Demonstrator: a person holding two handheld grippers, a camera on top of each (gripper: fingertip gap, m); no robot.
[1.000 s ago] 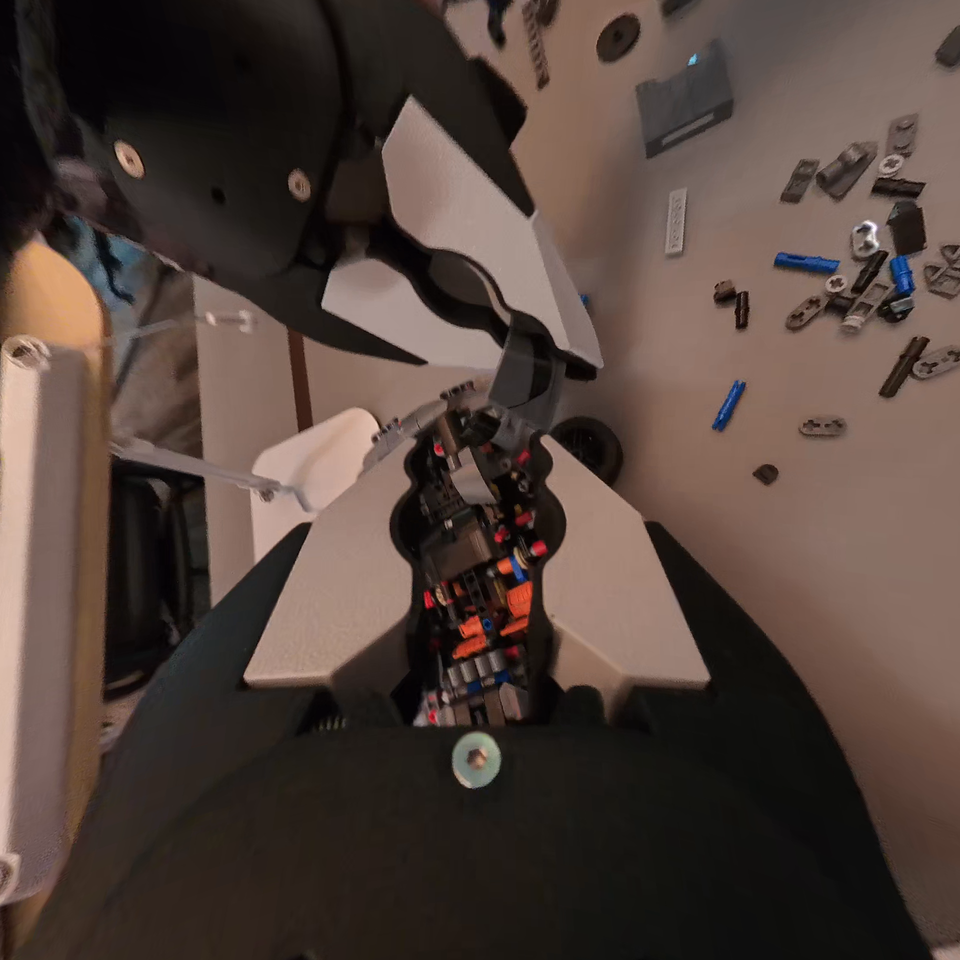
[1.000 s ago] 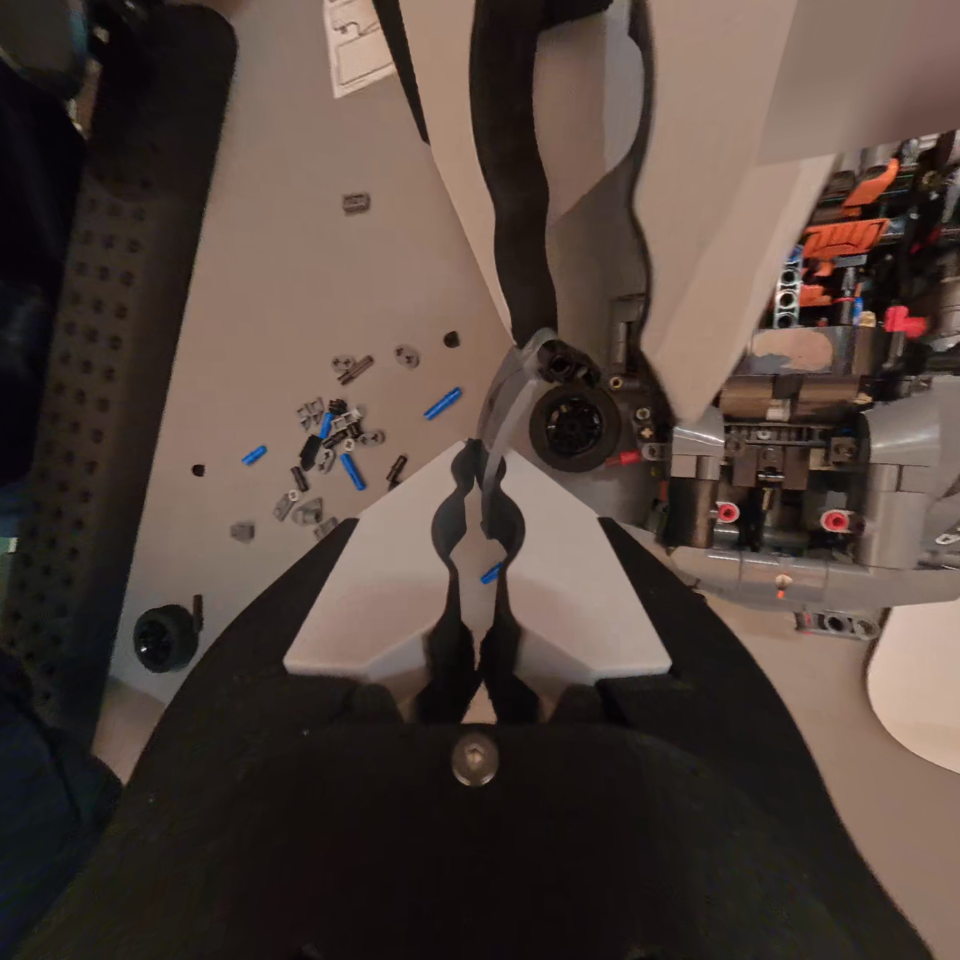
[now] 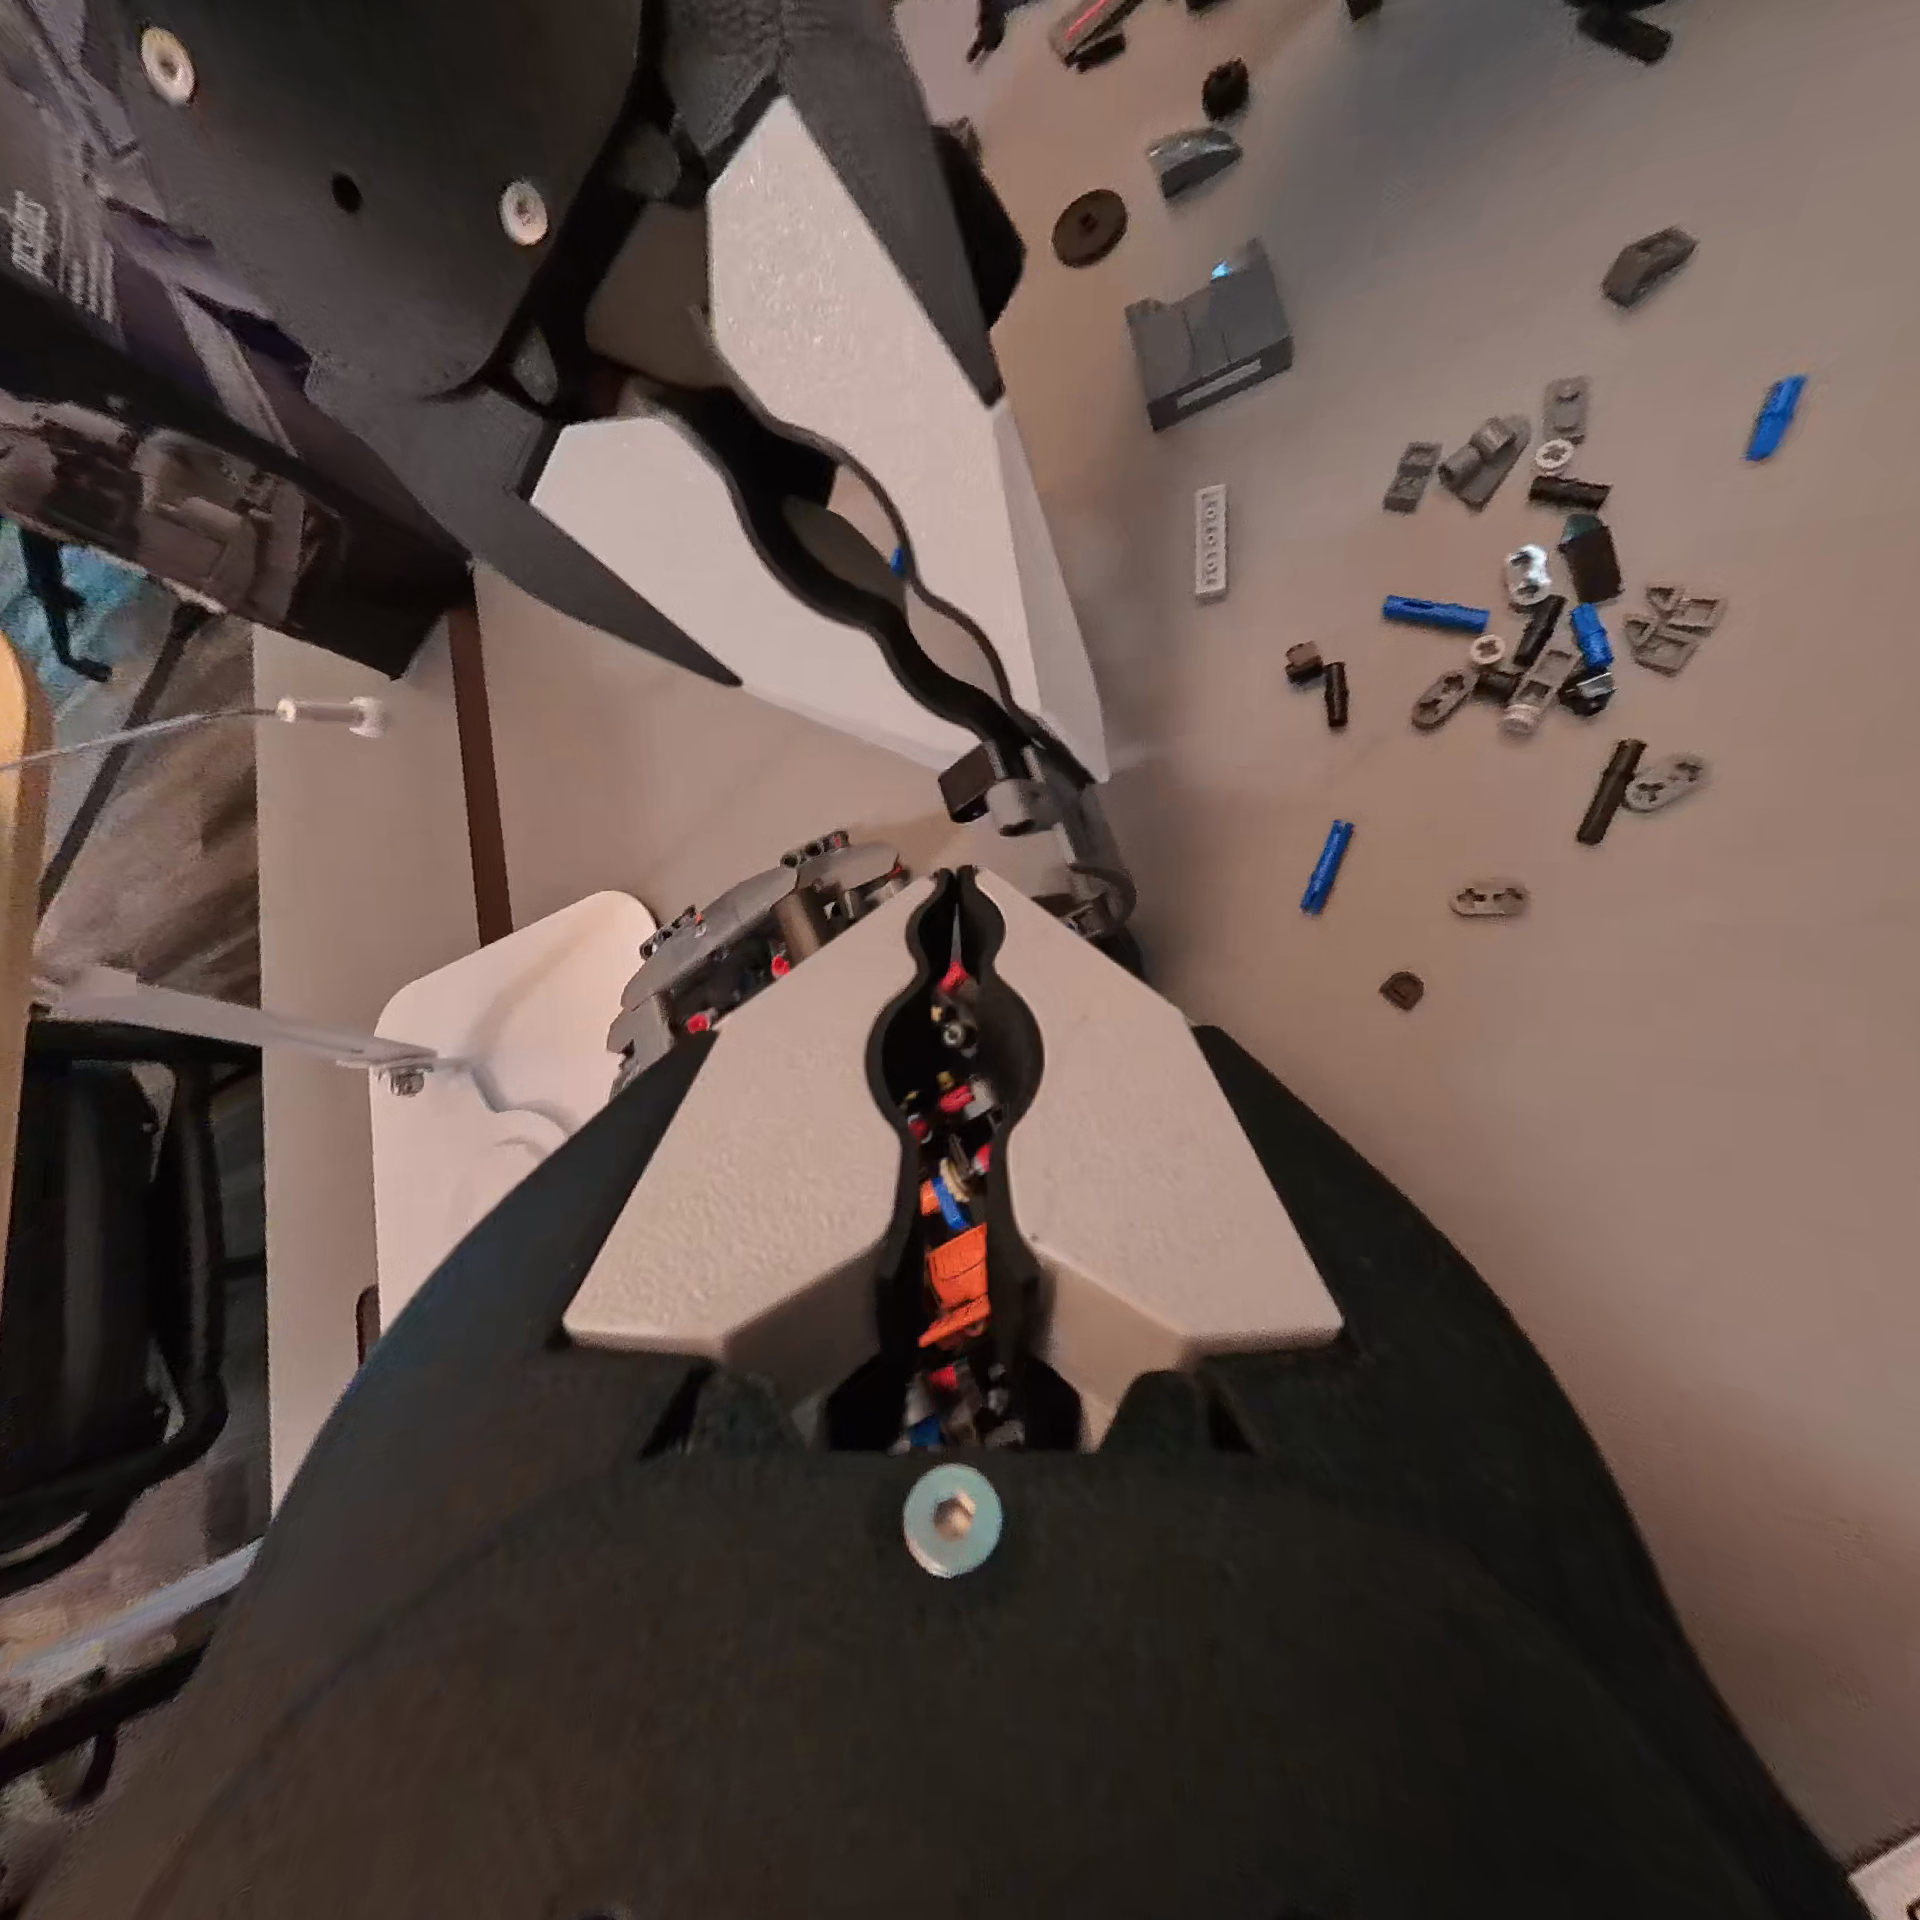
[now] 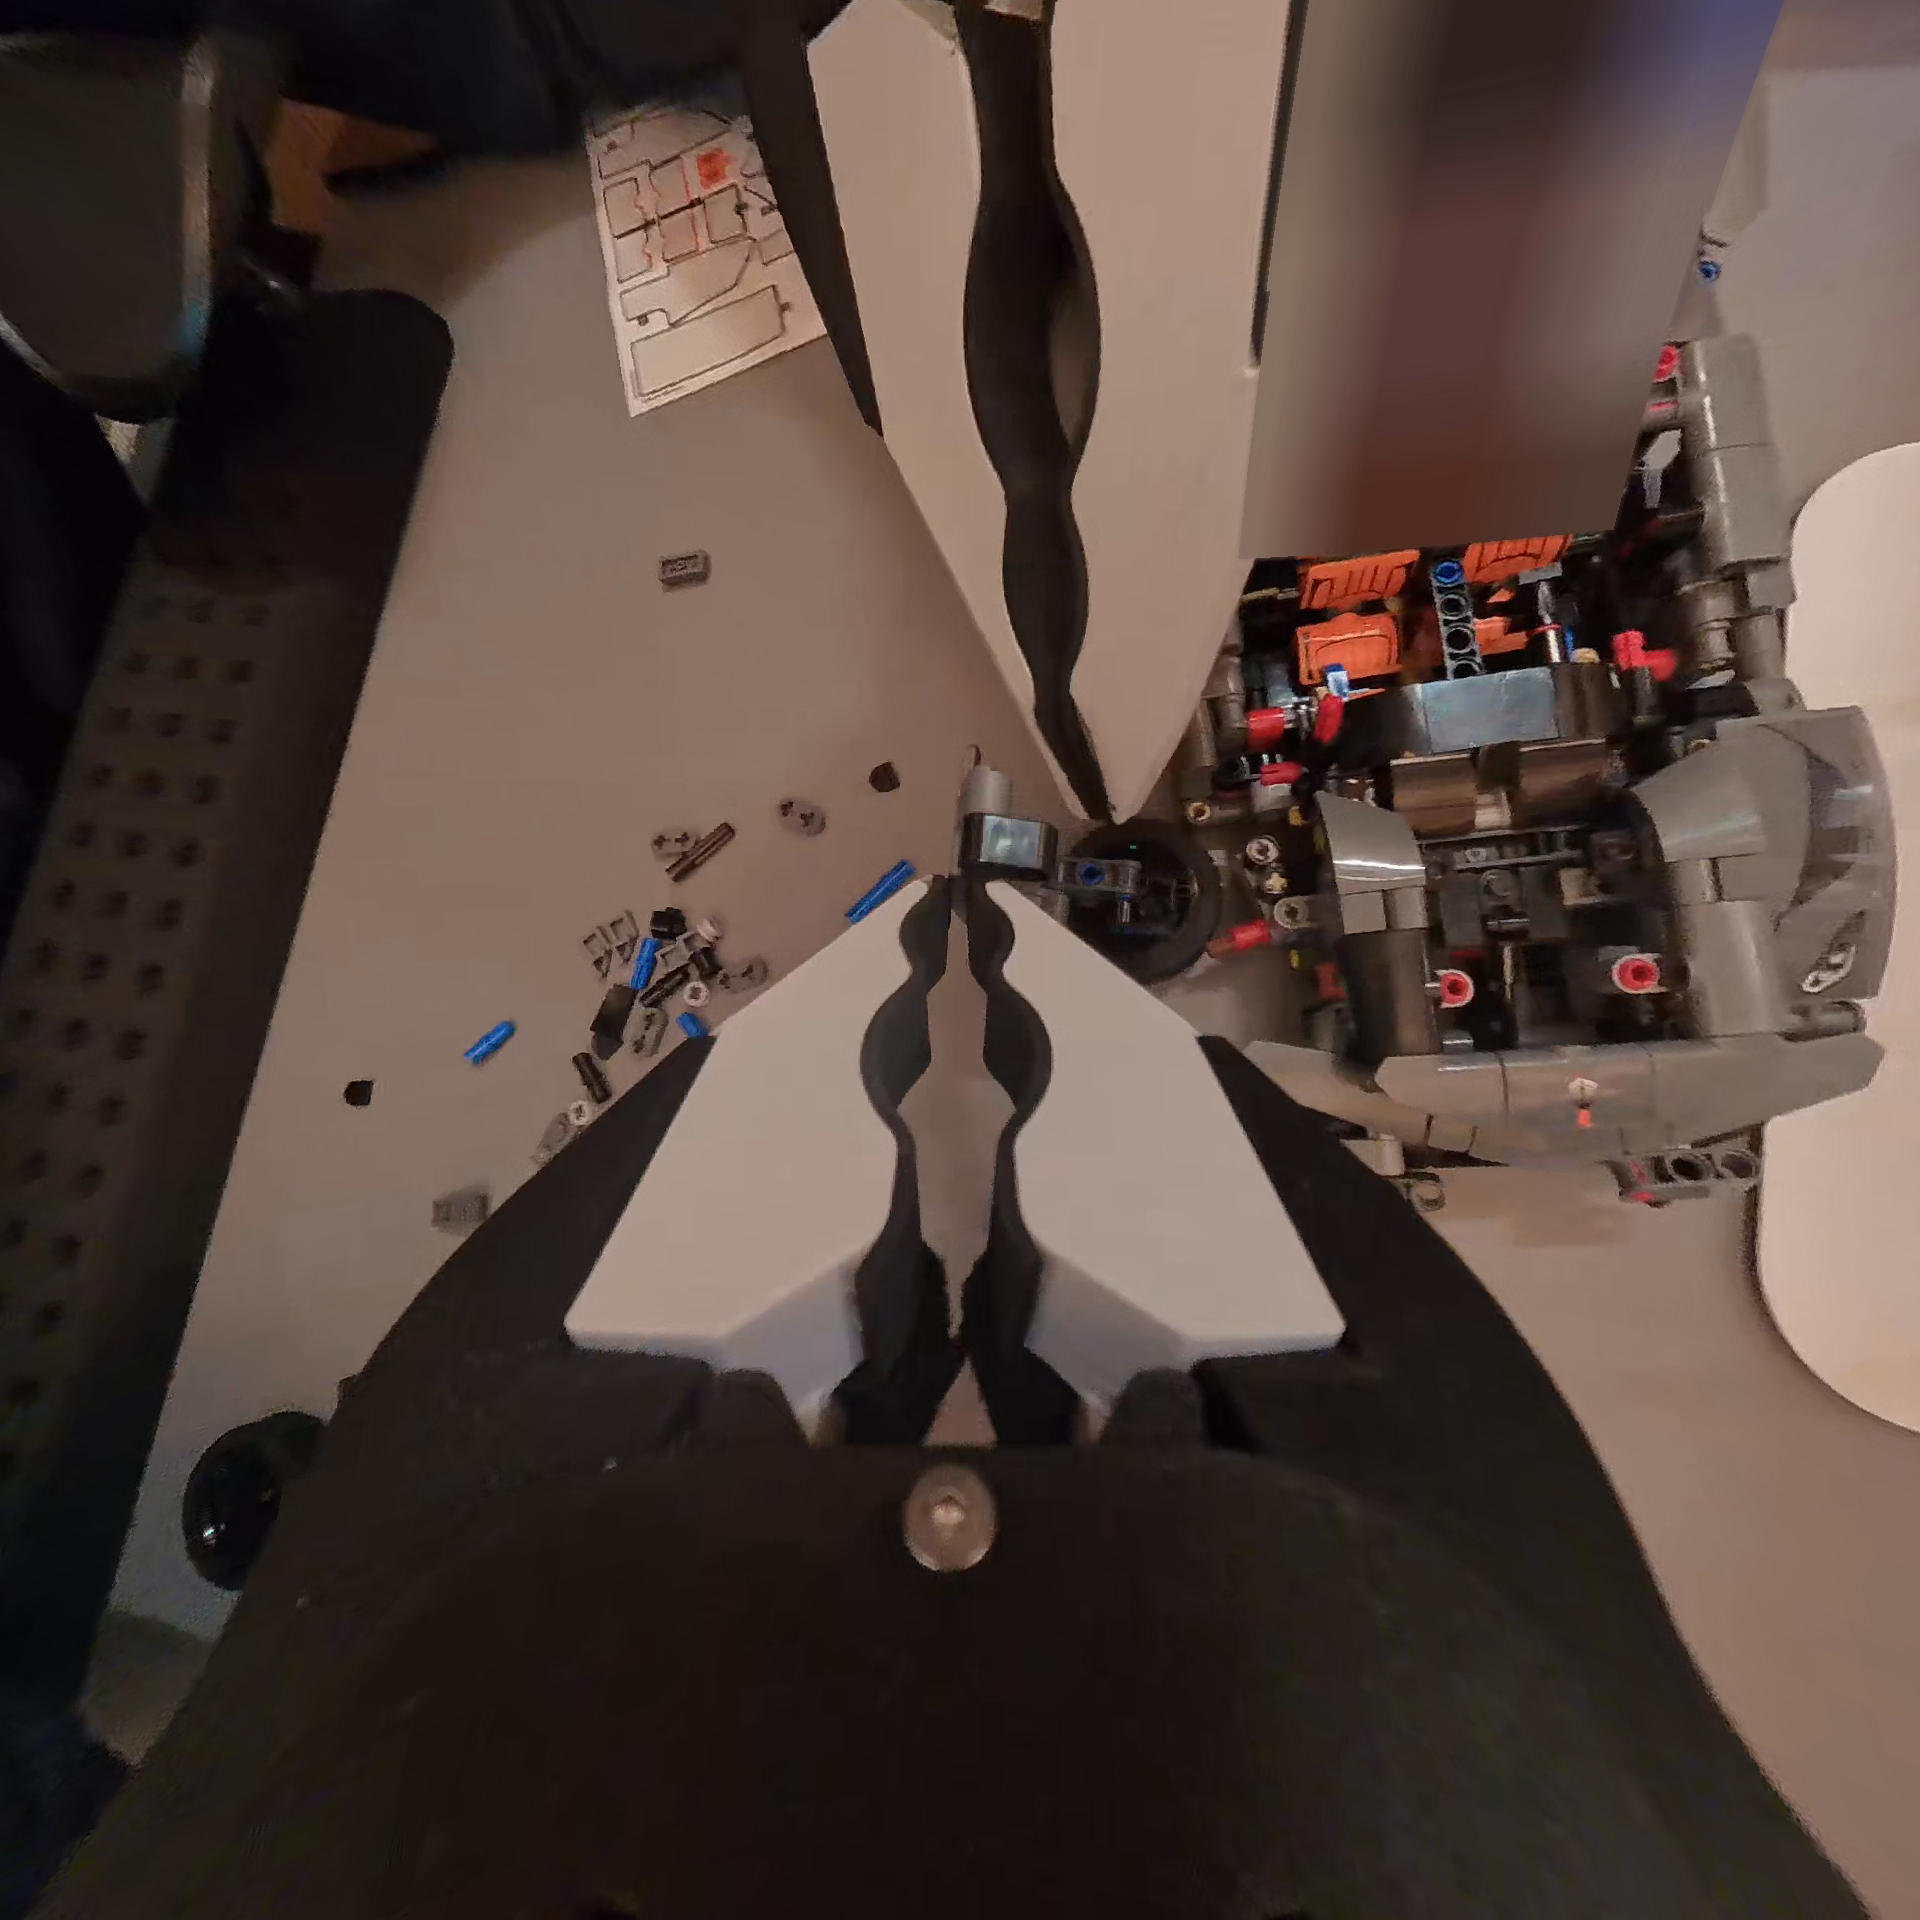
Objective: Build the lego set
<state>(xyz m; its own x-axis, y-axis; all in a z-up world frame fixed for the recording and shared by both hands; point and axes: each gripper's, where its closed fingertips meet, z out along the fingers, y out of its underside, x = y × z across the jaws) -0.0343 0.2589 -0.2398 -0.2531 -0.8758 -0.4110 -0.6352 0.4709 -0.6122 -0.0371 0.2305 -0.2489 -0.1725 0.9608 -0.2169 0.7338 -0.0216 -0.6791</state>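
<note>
A grey Lego vehicle model [image 4: 1558, 883] with orange and red inner parts lies on the pale table, and it also shows in the left wrist view [image 3: 769, 925]. My right gripper [image 4: 961, 888] is shut on a small grey and black Lego piece [image 4: 1003, 836], held beside the model's black wheel [image 4: 1184, 935]. I cannot tell whether the piece is joined to the model. My left gripper [image 3: 956, 883] is shut, with its tips touching over the model. In the right wrist view the left gripper [image 4: 1096, 805] comes down from above, tips right by the wheel. The right gripper [image 3: 1049, 764] and the small piece [image 3: 987, 795] show in the left wrist view.
Loose small grey, black and blue parts [image 4: 655, 966] lie left of the grippers and also show in the left wrist view [image 3: 1538, 623]. A dark grey block [image 3: 1210, 343], a sticker sheet [image 4: 707, 260], a black perforated mat [image 4: 156, 831], a loose black wheel [image 4: 239, 1496] and a white rounded object [image 4: 1849, 935] surround them. The grippers are tip to tip, or close to it.
My left gripper's fingers have closed; they stood apart over the model before. My right gripper has pulled slightly back from the model, still shut on a piece.
</note>
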